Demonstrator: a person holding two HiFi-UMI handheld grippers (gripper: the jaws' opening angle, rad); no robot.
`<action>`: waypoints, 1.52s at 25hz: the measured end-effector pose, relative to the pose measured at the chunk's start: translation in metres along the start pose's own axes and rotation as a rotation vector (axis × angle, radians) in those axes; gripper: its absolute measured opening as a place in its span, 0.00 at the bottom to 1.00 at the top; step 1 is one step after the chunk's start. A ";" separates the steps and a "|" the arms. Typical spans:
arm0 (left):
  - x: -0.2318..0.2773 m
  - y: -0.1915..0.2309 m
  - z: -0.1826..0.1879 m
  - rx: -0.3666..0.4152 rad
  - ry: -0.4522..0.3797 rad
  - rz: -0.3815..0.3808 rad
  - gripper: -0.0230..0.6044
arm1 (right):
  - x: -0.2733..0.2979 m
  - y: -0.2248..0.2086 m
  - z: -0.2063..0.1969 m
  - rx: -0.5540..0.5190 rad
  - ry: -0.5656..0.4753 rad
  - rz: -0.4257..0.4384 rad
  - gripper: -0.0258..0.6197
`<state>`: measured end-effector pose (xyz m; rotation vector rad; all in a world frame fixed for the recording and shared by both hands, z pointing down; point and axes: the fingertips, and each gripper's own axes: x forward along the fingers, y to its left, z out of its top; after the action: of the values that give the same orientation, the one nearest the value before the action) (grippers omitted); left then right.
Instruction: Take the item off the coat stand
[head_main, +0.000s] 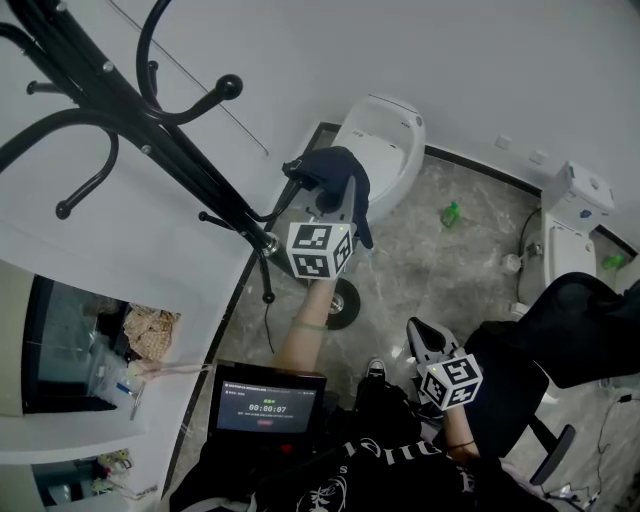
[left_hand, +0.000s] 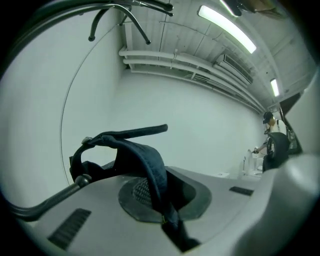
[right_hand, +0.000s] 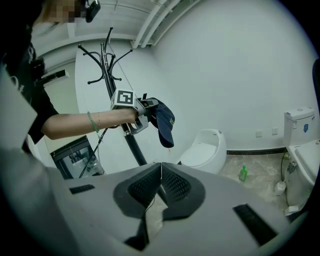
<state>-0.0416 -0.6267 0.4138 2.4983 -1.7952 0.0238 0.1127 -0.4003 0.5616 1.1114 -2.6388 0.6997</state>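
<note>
A dark navy cap (head_main: 338, 178) is pinched in my left gripper (head_main: 326, 203), which is shut on its fabric. In the left gripper view the cap (left_hand: 142, 160) bulges up from between the closed jaws, its strap arching over. The knob of a hook (left_hand: 83, 178) sits just beside the cap's left side; I cannot tell if they touch. The black coat stand (head_main: 150, 130) rises at the left, its other hooks bare. My right gripper (head_main: 424, 342) hangs low and apart, shut on nothing (right_hand: 160, 186). From there the cap (right_hand: 164, 120) shows beside the stand's pole (right_hand: 111, 85).
A white toilet (head_main: 388, 140) stands behind the cap, and a second one (head_main: 568, 220) at the right. A green bottle (head_main: 451, 213) lies on the stone floor. The stand's round base (head_main: 342, 305), a black chair (head_main: 585, 330) and a small screen (head_main: 266, 402) are close by.
</note>
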 end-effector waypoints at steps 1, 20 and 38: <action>0.003 -0.003 -0.002 0.001 0.013 -0.009 0.05 | -0.001 0.001 0.000 0.002 -0.003 -0.002 0.07; -0.120 -0.076 -0.120 -0.064 0.249 -0.263 0.05 | -0.009 0.052 -0.017 -0.015 -0.021 -0.040 0.07; -0.355 -0.049 -0.108 -0.069 0.179 -0.447 0.05 | -0.021 0.224 -0.062 -0.006 -0.121 -0.063 0.07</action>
<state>-0.1057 -0.2689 0.5010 2.6846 -1.1265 0.1534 -0.0324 -0.2209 0.5301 1.2680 -2.6890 0.6308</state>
